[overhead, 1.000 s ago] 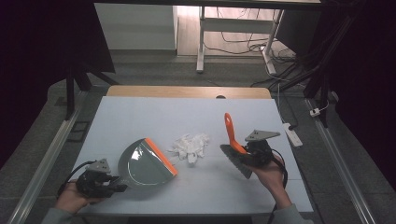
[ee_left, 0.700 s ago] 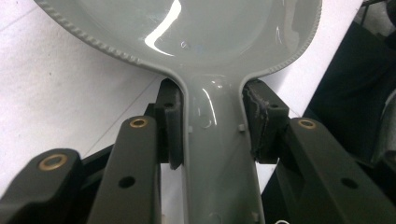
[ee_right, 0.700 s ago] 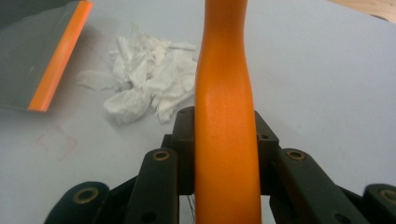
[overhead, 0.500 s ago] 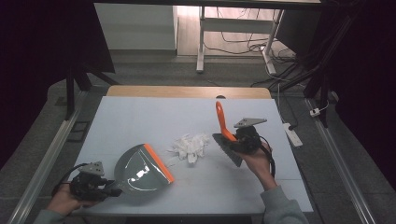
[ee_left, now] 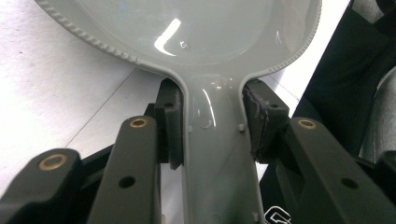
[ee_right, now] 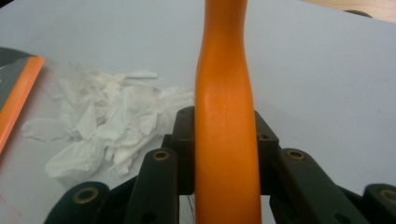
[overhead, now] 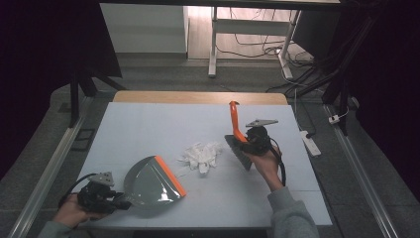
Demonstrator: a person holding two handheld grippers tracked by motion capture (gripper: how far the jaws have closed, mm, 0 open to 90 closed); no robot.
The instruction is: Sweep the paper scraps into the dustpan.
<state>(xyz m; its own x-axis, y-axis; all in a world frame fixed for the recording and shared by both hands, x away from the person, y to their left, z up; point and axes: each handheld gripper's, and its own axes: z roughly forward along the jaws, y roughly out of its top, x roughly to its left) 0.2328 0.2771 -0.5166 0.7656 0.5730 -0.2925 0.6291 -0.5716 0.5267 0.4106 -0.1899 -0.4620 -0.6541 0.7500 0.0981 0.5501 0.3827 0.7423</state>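
A grey dustpan point(overhead: 151, 182) with an orange lip lies near the table's front left. My left gripper point(overhead: 118, 200) is shut on its handle point(ee_left: 218, 154), the pads pressed on both sides. A pile of torn white paper point(overhead: 201, 154) lies mid-table, between pan and brush. My right gripper point(overhead: 246, 140) is shut on the orange handle point(ee_right: 226, 126) of a hand brush point(overhead: 238, 148), whose dark bristles hang toward the table just right of the paper point(ee_right: 109, 126). The handle points up and away.
The white tabletop point(overhead: 148, 129) has a wooden strip along its far edge. A white power strip point(overhead: 309, 143) lies off the right side. Desk legs and cables stand beyond the table. Metal rails run along both sides.
The right gripper has carried the brush away from the person and left, to just right of the paper. The left gripper and dustpan have slid slightly toward the front left.
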